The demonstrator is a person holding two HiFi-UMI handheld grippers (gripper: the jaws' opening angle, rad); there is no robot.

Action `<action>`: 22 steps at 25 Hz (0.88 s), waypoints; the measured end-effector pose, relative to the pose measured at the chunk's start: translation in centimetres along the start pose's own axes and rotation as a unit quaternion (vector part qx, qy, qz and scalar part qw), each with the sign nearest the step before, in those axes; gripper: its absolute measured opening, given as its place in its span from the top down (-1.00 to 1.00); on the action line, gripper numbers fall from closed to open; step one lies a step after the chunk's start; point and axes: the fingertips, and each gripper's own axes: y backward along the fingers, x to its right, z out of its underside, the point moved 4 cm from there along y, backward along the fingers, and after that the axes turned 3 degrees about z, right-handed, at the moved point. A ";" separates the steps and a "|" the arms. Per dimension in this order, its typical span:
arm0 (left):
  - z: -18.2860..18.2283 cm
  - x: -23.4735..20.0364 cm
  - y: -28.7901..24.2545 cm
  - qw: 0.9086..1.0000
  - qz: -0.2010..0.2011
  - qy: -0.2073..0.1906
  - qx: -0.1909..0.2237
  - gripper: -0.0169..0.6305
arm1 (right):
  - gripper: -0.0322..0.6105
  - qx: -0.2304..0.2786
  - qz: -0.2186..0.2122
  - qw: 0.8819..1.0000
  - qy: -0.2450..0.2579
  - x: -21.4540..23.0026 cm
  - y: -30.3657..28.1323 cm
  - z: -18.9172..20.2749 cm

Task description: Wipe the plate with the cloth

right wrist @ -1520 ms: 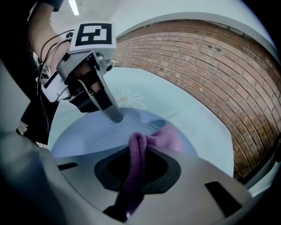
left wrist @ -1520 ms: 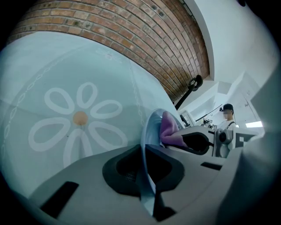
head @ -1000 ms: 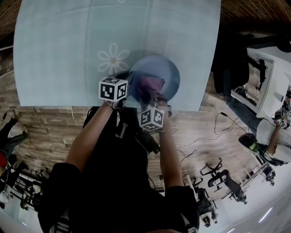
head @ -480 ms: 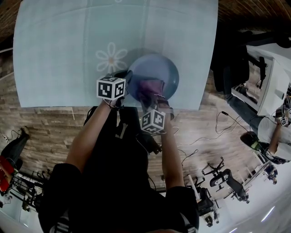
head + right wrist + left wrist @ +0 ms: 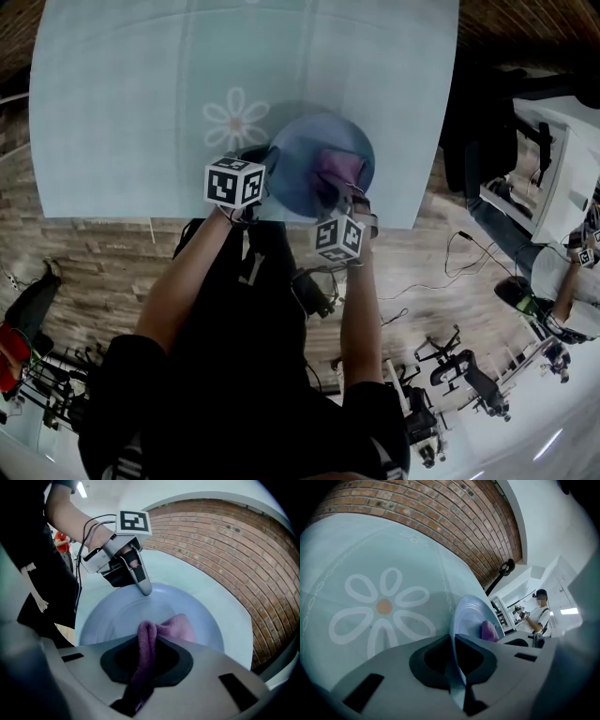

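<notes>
Head view: my left gripper (image 5: 267, 178) sits at the left rim of the blue plate (image 5: 300, 155), which is over the near edge of the pale table (image 5: 122, 84), just beside the printed flower (image 5: 234, 120). My right gripper (image 5: 345, 192) reaches in from the near right side, with the purple cloth (image 5: 336, 167) bunched on the right half of the plate. The wooden floor (image 5: 94, 262) shows below the table edge.

Left gripper view: the jaws are closed onto the plate's rim. The thin blue edge runs straight up between them, and the pads press on it from both sides. I see the plate nearly edge-on, with a bit of the cloth showing past it. I cannot tell whether the plate lies flat on the table. A brick wall (image 5: 440, 517) stands behind the table, and a person (image 5: 539, 616) is far off to the right.

Right gripper view: the jaws are clamped on a fold of the cloth, which runs up between them and spreads onto the plate's inner surface. Across the plate, the left gripper's fingertips pinch the far rim.
</notes>
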 end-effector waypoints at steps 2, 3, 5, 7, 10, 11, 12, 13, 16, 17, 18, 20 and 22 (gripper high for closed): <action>0.1 -0.1 0.0 1.000 0.002 -0.002 -0.002 0.82 | 0.69 0.000 0.003 1.000 0.006 1.0 -0.5 -0.1; 0.1 -0.1 0.0 1.000 0.003 -0.004 -0.003 0.82 | 0.69 -0.001 0.004 1.000 0.009 1.4 -0.8 -0.3; 0.1 -0.1 0.1 1.000 0.003 -0.008 -0.005 0.82 | 0.69 -0.003 0.007 1.000 0.018 2.3 -1.1 -0.6; 0.1 -0.1 0.1 1.000 0.004 -0.008 -0.006 0.82 | 0.69 -0.004 0.011 1.000 0.026 3.2 -1.5 -0.8; 0.1 -0.2 0.1 1.000 0.006 -0.008 -0.004 0.82 | 0.69 -0.005 0.017 0.999 0.028 4.5 -2.2 -1.2; 0.1 -0.2 0.1 1.000 0.006 -0.010 -0.005 0.82 | 0.69 -0.006 0.018 0.999 0.027 4.9 -2.4 -1.4; 0.1 -0.2 0.2 1.000 0.005 -0.013 -0.005 0.82 | 0.69 -0.008 0.019 0.999 0.027 5.3 -2.7 -1.6; 0.1 -0.2 0.2 1.000 0.004 -0.017 -0.007 0.82 | 0.69 -0.009 0.021 0.999 0.029 5.7 -2.9 -1.9; 0.1 -0.3 0.3 1.000 0.002 -0.021 -0.009 0.82 | 0.69 -0.016 0.039 0.998 0.043 6.8 -3.6 -2.5; 0.0 -0.3 0.3 1.000 0.002 -0.022 -0.009 0.82 | 0.69 -0.019 0.047 0.997 0.049 7.1 -3.8 -2.6; 0.0 -0.2 0.3 1.000 0.001 -0.022 -0.008 0.82 | 0.69 -0.021 0.055 0.997 0.055 7.4 -4.0 -2.7; -0.1 -0.2 0.3 1.000 -0.002 -0.019 -0.004 0.82 | 0.69 -0.020 0.063 0.996 0.059 8.0 -4.2 -2.8; 0.0 -0.2 0.3 1.000 -0.006 -0.011 0.002 0.82 | 0.69 -0.018 0.066 0.996 0.059 8.2 -4.2 -2.7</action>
